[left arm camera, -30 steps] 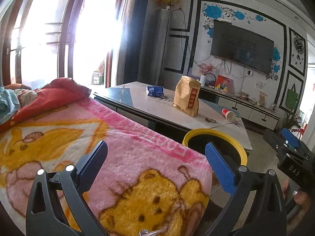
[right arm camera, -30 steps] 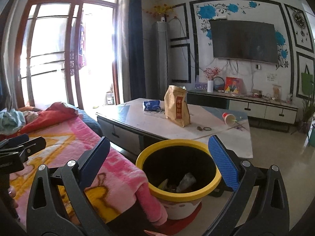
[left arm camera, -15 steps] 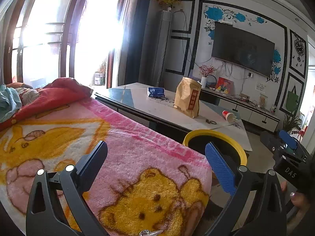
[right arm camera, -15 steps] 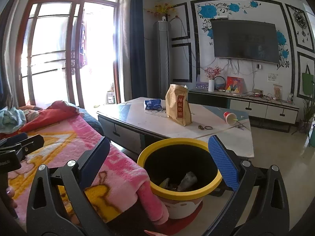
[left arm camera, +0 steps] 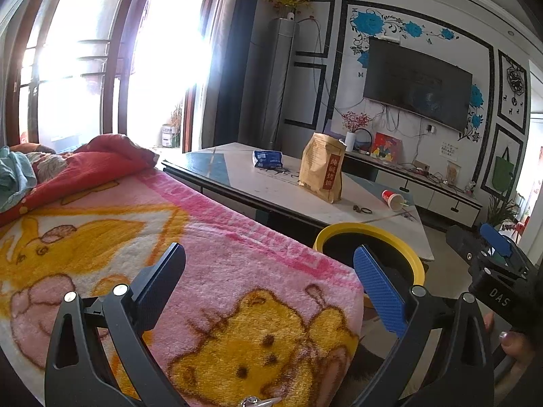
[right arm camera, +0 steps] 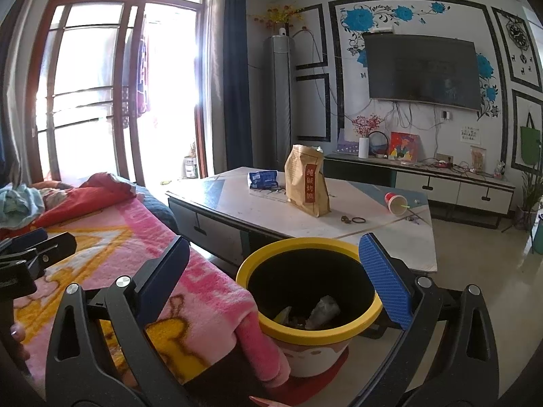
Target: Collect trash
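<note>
A yellow-rimmed trash bin point(right arm camera: 307, 300) stands on the floor between the sofa and the coffee table point(right arm camera: 339, 218), with crumpled trash point(right arm camera: 322, 310) inside; its rim also shows in the left wrist view point(left arm camera: 370, 237). On the table lie a tipped red paper cup point(right arm camera: 395, 202), a blue packet point(right arm camera: 263, 179) and a standing brown paper bag point(right arm camera: 307, 181). My right gripper point(right arm camera: 271, 271) is open and empty, held over the bin. My left gripper point(left arm camera: 268, 283) is open and empty above the pink blanket point(left arm camera: 203, 271).
The pink cartoon blanket point(right arm camera: 112, 257) covers the sofa, with a red quilt point(left arm camera: 91, 162) at its far end. Small hair ties point(right arm camera: 353, 219) lie on the table. A TV cabinet point(right arm camera: 441, 183) and wall TV stand behind. Tiled floor lies to the right.
Both grippers have drifted slightly; the view of the table and bin has shifted a little. Both stay open and empty.
</note>
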Action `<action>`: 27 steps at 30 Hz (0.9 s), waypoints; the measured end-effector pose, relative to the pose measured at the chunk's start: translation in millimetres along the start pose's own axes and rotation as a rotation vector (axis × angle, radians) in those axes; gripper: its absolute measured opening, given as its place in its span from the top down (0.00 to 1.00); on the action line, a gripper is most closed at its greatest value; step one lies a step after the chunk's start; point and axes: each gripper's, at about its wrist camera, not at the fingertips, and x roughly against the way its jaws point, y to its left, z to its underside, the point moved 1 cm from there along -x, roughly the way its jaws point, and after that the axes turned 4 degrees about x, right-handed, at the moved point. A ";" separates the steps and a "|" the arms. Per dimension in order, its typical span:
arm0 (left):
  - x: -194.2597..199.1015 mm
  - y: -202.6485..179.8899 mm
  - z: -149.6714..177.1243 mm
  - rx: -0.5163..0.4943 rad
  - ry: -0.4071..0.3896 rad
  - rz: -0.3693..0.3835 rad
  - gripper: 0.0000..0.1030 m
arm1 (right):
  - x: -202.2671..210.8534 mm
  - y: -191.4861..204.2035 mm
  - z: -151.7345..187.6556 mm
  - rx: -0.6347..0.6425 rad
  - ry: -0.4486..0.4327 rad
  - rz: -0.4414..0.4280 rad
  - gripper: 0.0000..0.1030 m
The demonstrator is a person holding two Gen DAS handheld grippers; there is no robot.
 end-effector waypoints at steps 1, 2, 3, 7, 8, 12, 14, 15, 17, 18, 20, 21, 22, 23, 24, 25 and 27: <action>0.2 0.1 0.0 0.001 0.000 0.000 0.06 | -0.1 -0.1 0.1 0.000 0.002 0.000 0.11; 0.1 0.0 0.0 0.001 0.000 0.001 0.06 | -0.3 0.0 0.1 0.001 0.004 0.001 0.11; 0.1 -0.1 0.0 0.001 0.000 0.000 0.06 | 0.0 0.3 -0.1 0.002 0.003 0.002 0.11; -0.1 -2.2 -0.5 0.001 0.002 0.004 0.06 | 0.5 -0.1 0.0 0.000 0.000 0.004 0.11; 0.3 -3.0 -0.8 0.000 0.003 0.005 0.06 | 0.4 -0.1 0.1 0.000 -0.001 0.005 0.11; 1.3 -7.1 -1.2 -0.004 0.006 0.011 0.06 | 1.4 -0.2 0.9 -0.001 0.000 0.007 0.11; 1.4 -8.4 -1.0 -0.004 0.005 0.010 0.06 | 1.8 -0.4 1.1 0.001 0.001 0.009 0.11; 1.7 -8.3 -1.1 -0.004 0.005 0.009 0.06 | 1.0 -0.3 1.0 0.000 0.001 0.009 0.11; 1.4 -8.3 -1.1 -0.002 0.005 0.011 0.06 | 0.8 -0.5 1.3 -0.001 0.003 0.010 0.11; 1.6 -8.7 -1.1 -0.001 0.005 0.011 0.06 | 1.2 -0.7 1.6 -0.001 0.003 0.011 0.11; 1.3 -9.2 -1.5 -0.001 0.006 0.011 0.06 | 1.1 -1.0 1.4 -0.001 0.004 0.012 0.11; 1.3 -9.8 -1.5 -0.001 0.006 0.011 0.06 | 2.0 -1.5 1.6 0.000 0.004 0.014 0.11; 1.3 -9.4 -1.6 -0.001 0.005 0.012 0.06 | 2.2 -1.7 1.5 -0.001 0.005 0.012 0.11; 1.2 -9.4 -1.5 -0.001 0.006 0.012 0.06 | 3.0 -2.1 1.7 -0.001 0.004 0.012 0.11; 1.3 -9.0 -1.4 -0.001 0.006 0.010 0.06 | 3.2 -2.0 2.0 0.000 0.004 0.014 0.11; 1.3 -9.0 -1.4 0.000 0.006 0.011 0.06 | 2.7 -2.0 1.6 0.000 0.004 0.015 0.11; 1.3 -8.9 -1.5 0.000 0.005 0.010 0.06 | 2.8 -3.0 1.9 -0.002 0.005 0.017 0.11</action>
